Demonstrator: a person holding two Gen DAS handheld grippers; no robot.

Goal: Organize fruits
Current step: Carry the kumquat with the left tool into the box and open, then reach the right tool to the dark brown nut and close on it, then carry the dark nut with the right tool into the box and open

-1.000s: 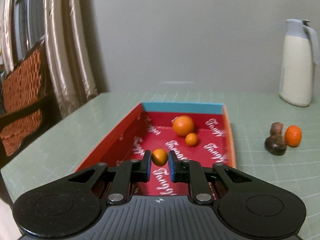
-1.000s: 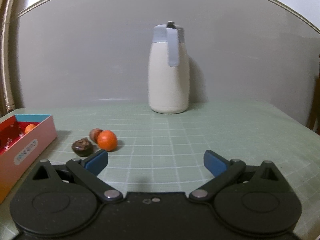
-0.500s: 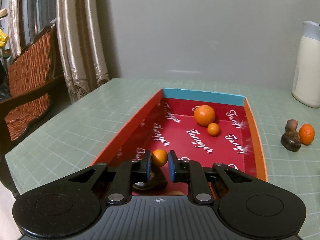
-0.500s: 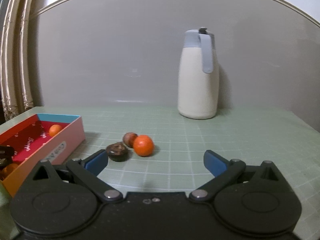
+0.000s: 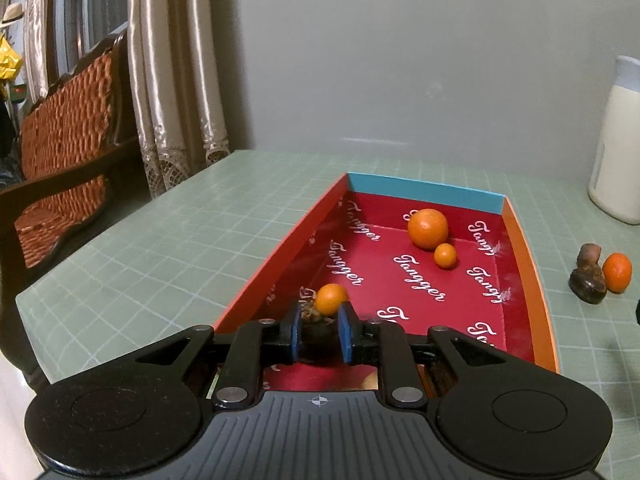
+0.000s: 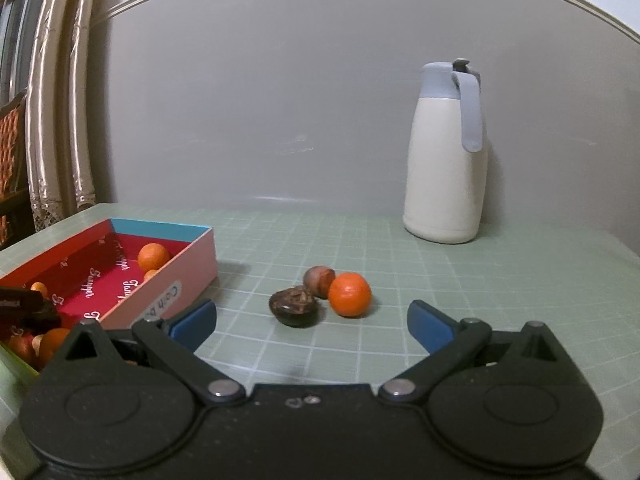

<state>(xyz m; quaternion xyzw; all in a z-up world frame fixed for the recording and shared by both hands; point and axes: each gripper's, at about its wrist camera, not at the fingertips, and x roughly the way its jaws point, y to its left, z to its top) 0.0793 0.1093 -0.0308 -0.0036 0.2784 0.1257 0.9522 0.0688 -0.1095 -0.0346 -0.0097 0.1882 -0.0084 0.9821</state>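
A red box (image 5: 524, 252) printed "Tangger" lies on the green table, and also shows in the right wrist view (image 6: 196, 256). Inside are a large orange (image 5: 427, 228) and a small orange (image 5: 445, 255). My left gripper (image 5: 320, 330) is low over the box's near end. A small orange (image 5: 330, 299) sits just past its tips, above a dark fruit (image 5: 316, 326) between the pads; the jaws have parted slightly. My right gripper (image 6: 312, 322) is open and empty. Ahead of it lie a dark brown fruit (image 6: 294, 306), a brown fruit (image 6: 318, 281) and an orange (image 6: 349, 294).
A white jug with a blue lid (image 6: 446, 164) stands by the back wall. Curtains (image 5: 172, 72) and a wicker chair (image 5: 64, 140) are off the table's left edge. More fruit (image 6: 50, 342) lies at the box's near end.
My left gripper has dropped lower into the box and its jaws have widened off the small orange. My right gripper has swung left, bringing the loose fruits closer and more central.
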